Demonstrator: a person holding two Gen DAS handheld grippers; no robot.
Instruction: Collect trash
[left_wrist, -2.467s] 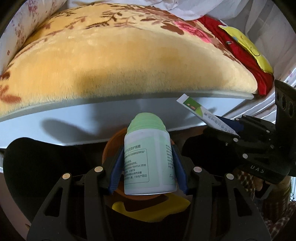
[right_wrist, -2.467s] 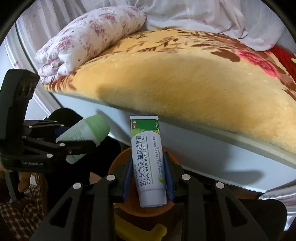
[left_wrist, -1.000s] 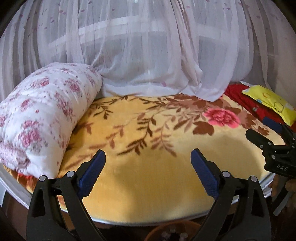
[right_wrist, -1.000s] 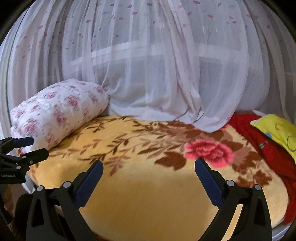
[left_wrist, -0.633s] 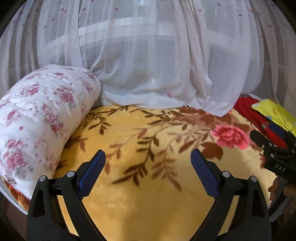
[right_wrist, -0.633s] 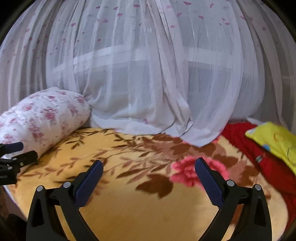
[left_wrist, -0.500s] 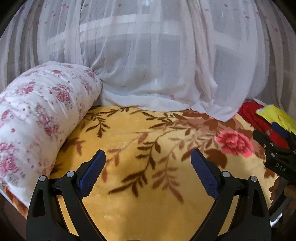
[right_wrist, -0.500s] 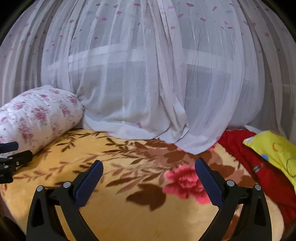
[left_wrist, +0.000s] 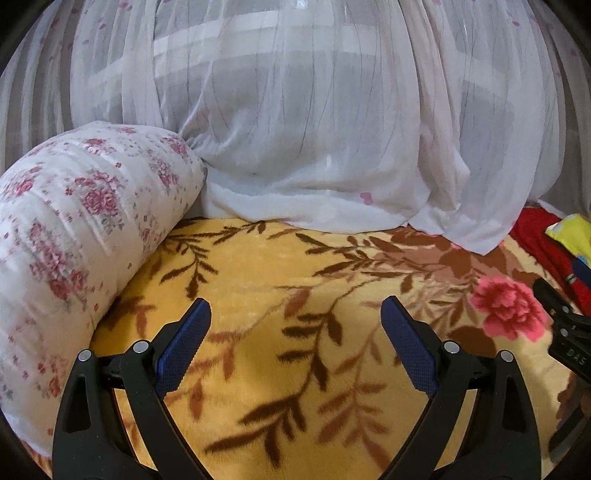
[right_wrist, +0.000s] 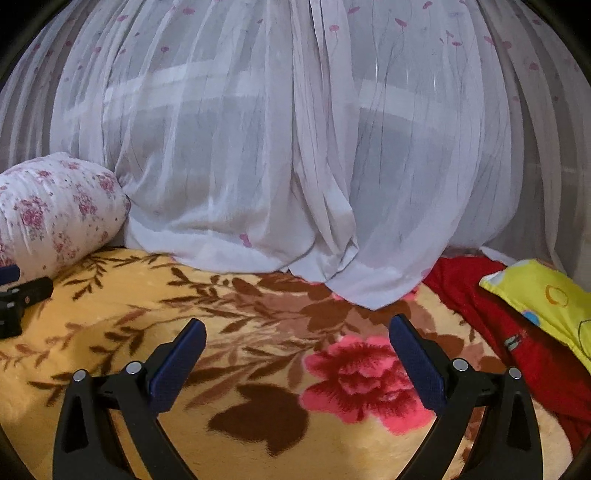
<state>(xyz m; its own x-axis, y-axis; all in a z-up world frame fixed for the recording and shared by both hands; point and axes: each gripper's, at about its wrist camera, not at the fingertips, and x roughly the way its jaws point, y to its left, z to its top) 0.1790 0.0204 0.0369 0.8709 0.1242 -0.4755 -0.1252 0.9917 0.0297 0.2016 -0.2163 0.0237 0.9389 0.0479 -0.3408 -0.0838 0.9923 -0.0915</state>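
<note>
No trash shows in either view. My left gripper (left_wrist: 295, 314) is open and empty, held above a yellow floral blanket (left_wrist: 258, 266) on the bed. My right gripper (right_wrist: 297, 328) is open and empty above the same blanket (right_wrist: 240, 332), over a pink flower print. The right gripper's tip shows at the right edge of the left wrist view (left_wrist: 565, 328). The left gripper's tip shows at the left edge of the right wrist view (right_wrist: 22, 295).
A rolled white floral quilt (left_wrist: 66, 229) lies at the left of the bed. A white mosquito net (right_wrist: 295, 147) hangs at the back and drapes onto the blanket. A red cloth (right_wrist: 509, 332) and a yellow pillow (right_wrist: 546, 295) lie at the right.
Both grippers let go of the green-capped bottle and the tube, opened, and rose from the orange bin below the bed edge. Both now face over the bed and keep moving forward.
</note>
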